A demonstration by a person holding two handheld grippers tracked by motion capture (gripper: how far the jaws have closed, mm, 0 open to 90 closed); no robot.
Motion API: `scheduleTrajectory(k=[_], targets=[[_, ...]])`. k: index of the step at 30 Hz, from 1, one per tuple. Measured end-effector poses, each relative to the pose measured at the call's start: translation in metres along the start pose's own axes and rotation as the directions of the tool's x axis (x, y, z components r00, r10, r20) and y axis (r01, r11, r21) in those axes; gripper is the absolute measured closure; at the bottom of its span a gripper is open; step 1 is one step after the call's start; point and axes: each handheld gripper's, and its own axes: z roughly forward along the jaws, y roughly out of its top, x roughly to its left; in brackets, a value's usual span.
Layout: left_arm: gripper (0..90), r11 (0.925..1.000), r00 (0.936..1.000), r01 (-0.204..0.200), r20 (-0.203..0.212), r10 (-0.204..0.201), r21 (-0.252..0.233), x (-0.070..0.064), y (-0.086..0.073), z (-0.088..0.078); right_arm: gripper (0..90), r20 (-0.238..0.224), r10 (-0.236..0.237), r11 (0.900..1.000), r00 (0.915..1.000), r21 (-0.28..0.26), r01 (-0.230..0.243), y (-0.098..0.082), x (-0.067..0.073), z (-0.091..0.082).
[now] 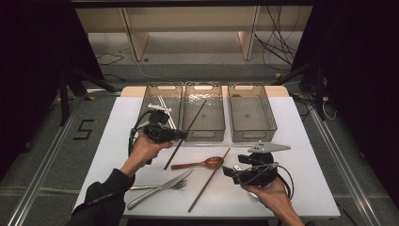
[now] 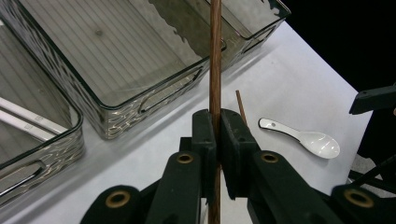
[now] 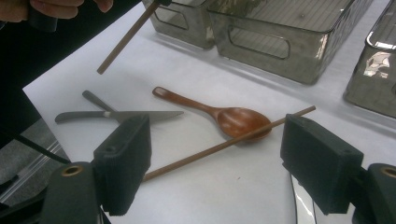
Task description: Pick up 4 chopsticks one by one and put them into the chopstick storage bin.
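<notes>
My left gripper [image 1: 182, 135] is shut on a brown chopstick [image 1: 193, 120], held off the table at a slant with its far end over the middle bin [image 1: 203, 112]. In the left gripper view the chopstick [image 2: 215, 65] runs straight up between the closed jaws of the left gripper [image 2: 215, 125]. My right gripper [image 1: 229, 170] stands open low over the table [image 1: 301, 141]. In its own view the right gripper [image 3: 217, 156] has its jaws wide apart, either side of a second brown chopstick [image 3: 224, 145] that lies against a wooden spoon [image 3: 219, 114].
Three clear grey bins stand in a row at the back; the left bin [image 1: 161, 101] holds white utensils, the right bin [image 1: 251, 112] looks bare. A fork and knife [image 1: 160, 186] lie at the front left. A white spoon [image 2: 303, 138] lies close to the right gripper.
</notes>
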Motion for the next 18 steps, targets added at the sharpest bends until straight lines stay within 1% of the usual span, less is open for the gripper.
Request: scheduleTrajectory(k=[5, 7, 12, 18], targets=[[84.0, 0.9999, 0.9998, 0.013, -0.012, -0.013, -0.004, 0.008, 0.002, -0.003, 25.7, 0.001, 0.003, 1.000, 1.0000, -0.004, -0.003, 0.000, 0.000, 0.000], [84.1, 0.9997, 0.9996, 0.021, -0.020, -0.021, -0.016, 0.013, 0.004, -0.006, 25.7, 0.001, 0.004, 1.000, 1.0000, -0.007, -0.004, 0.000, 0.000, 0.000], [84.2, 0.9982, 0.9987, 0.035, -0.036, -0.037, -0.048, 0.023, 0.014, -0.015, 25.3, -0.001, 0.003, 1.000, 1.0000, -0.012, -0.003, 0.000, 0.000, -0.001], [84.2, 0.9976, 0.9971, 0.028, -0.069, -0.032, -0.063, 0.031, 0.030, -0.023, 25.1, -0.003, -0.001, 1.000, 1.0000, -0.014, 0.001, 0.000, 0.000, -0.001]])
